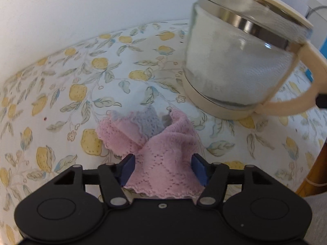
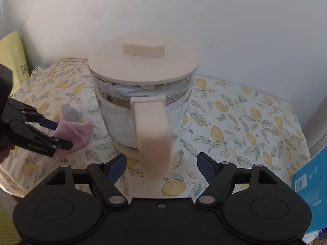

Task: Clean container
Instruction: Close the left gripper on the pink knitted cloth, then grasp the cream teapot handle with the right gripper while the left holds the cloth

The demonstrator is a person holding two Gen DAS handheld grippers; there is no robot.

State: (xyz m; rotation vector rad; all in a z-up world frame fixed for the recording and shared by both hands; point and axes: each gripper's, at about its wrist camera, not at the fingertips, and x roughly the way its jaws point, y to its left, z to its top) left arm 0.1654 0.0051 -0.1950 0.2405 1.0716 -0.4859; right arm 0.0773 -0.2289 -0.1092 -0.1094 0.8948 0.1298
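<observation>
left wrist view: left tool [image 1: 162,168] clenched on a pink cloth [image 1: 161,153], blue pads pressed into both sides of the bunched fabric, cloth's front resting on the lemon-print bench [image 1: 81,77]. glass container [image 1: 239,61] w/ cream lid stands up-right of the cloth, near but apart. bare bench to the left & ahead up to the white wall [image 1: 81,10]; bench edge drops off at far right.

right wrist view: right tool [image 2: 161,168] released, jaws spread wide, container's cream handle [image 2: 153,130] between them, no contact seen. lid [image 2: 143,61] on. left tool w/ cloth sits left of the container [image 2: 114,118]. open bench to the right; blue box [image 2: 310,189] at right edge.
</observation>
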